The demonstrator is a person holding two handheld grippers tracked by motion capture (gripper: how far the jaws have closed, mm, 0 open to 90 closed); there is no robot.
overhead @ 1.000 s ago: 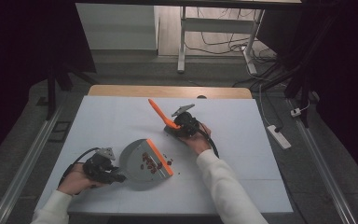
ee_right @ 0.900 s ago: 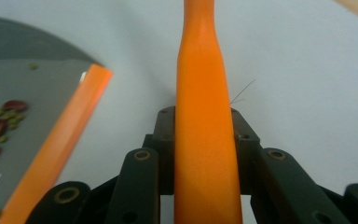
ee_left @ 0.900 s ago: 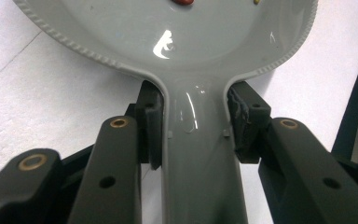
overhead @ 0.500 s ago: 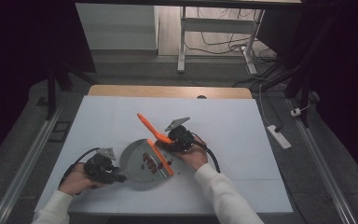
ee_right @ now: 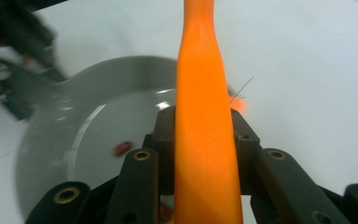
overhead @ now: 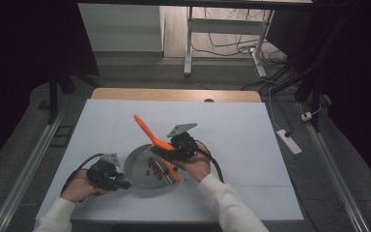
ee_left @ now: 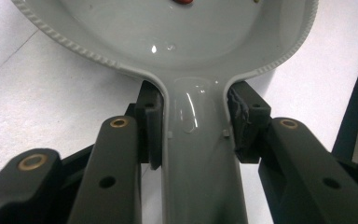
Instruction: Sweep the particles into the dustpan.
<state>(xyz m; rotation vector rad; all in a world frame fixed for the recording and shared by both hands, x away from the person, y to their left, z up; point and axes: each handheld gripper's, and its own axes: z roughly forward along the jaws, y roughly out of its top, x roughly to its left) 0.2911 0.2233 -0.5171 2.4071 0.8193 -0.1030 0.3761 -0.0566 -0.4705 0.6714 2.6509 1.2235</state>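
A grey pan [overhead: 142, 179] lies on the white table near its front edge, with small red pieces [overhead: 153, 166] in its bowl. My left gripper [overhead: 121, 183] is shut on the pan's handle [ee_left: 196, 154]; in the left gripper view both pads press the handle's sides just below the bowl [ee_left: 191, 42]. My right gripper [overhead: 168, 148] is shut on an orange spatula [overhead: 147, 129]. The spatula's one end rises up and to the left, and its other end [overhead: 171, 173] reaches down over the pan. In the right gripper view the spatula [ee_right: 205, 107] runs up between the jaws, with the pan [ee_right: 88, 121] and a red piece [ee_right: 122, 149] beyond.
The white table top [overhead: 251, 145] stretches wide to the right and behind the pan. A wooden strip [overhead: 174, 94] borders its far edge. A white power strip [overhead: 290, 141] lies on the floor off the right side, near metal rails.
My right gripper has carried the orange spatula left and toward the person, from the table's middle to above the pan. The left gripper and the pan have stayed still.
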